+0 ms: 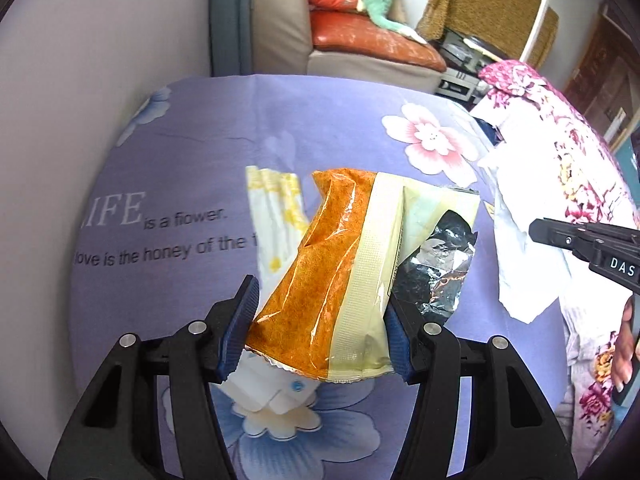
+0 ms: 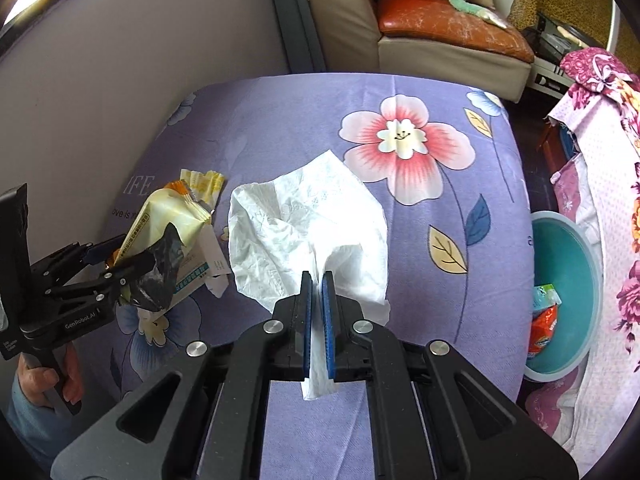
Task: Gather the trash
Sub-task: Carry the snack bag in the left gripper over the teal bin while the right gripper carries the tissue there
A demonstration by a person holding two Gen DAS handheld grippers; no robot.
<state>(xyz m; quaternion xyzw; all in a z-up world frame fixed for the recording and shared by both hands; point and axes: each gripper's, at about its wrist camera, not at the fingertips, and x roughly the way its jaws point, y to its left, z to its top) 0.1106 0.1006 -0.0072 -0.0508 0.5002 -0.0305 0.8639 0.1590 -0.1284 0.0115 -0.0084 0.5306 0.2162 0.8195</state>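
My left gripper (image 1: 320,300) is shut on an orange and cream snack wrapper (image 1: 320,272) with a torn foil end, held above the purple floral tablecloth (image 1: 240,132). The left gripper also shows in the right wrist view (image 2: 116,264) with the wrapper (image 2: 160,236). My right gripper (image 2: 318,284) is shut on a crumpled white tissue (image 2: 304,224), lifted off the cloth. The tissue (image 1: 516,240) and right gripper (image 1: 580,240) show at the right of the left wrist view. A yellow-white wrapper (image 1: 272,208) and a small white box (image 1: 272,392) lie on the cloth under the held wrapper.
A teal bin (image 2: 568,288) stands on the floor to the right of the table, with an orange packet (image 2: 542,324) inside. A wall runs along the left. A sofa (image 2: 440,32) is behind the table. A floral cloth (image 2: 612,200) hangs at right.
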